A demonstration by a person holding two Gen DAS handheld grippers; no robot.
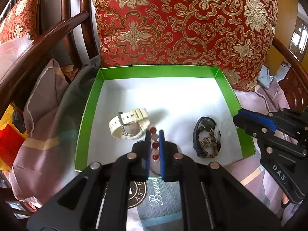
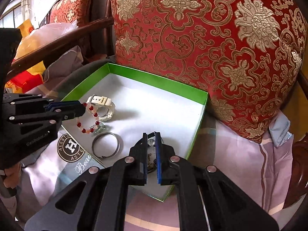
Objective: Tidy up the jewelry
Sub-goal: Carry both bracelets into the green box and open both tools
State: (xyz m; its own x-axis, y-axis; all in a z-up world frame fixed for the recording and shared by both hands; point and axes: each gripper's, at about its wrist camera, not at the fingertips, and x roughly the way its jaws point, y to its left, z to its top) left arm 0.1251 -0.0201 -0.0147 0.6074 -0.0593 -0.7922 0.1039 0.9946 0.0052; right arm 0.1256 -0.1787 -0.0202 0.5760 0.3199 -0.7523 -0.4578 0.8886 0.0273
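Note:
A green-walled box (image 1: 159, 71) (image 2: 154, 77) with a white floor holds a white watch (image 1: 129, 124) (image 2: 102, 107) and a black watch (image 1: 196, 134) with a brown bead bracelet (image 1: 209, 148) tucked inside it. My left gripper (image 1: 154, 134) (image 2: 81, 106) is shut on a red-and-pale bead bracelet (image 1: 155, 145) (image 2: 78, 124), which hangs over the box's front left beside the white watch. A silver bangle (image 2: 105, 144) lies under it near the front edge. My right gripper (image 2: 151, 134) (image 1: 237, 118) is shut and holds nothing; it hovers over the box's right side above the black watch (image 2: 151, 142).
A big red-and-gold cushion (image 1: 182, 19) (image 2: 211, 38) leans right behind the box. The box sits on lilac striped cloth (image 2: 240, 154) with a printed card (image 1: 154, 198) (image 2: 77, 154) under its front. A dark wooden armrest (image 1: 38, 44) and folded cloths lie to the left.

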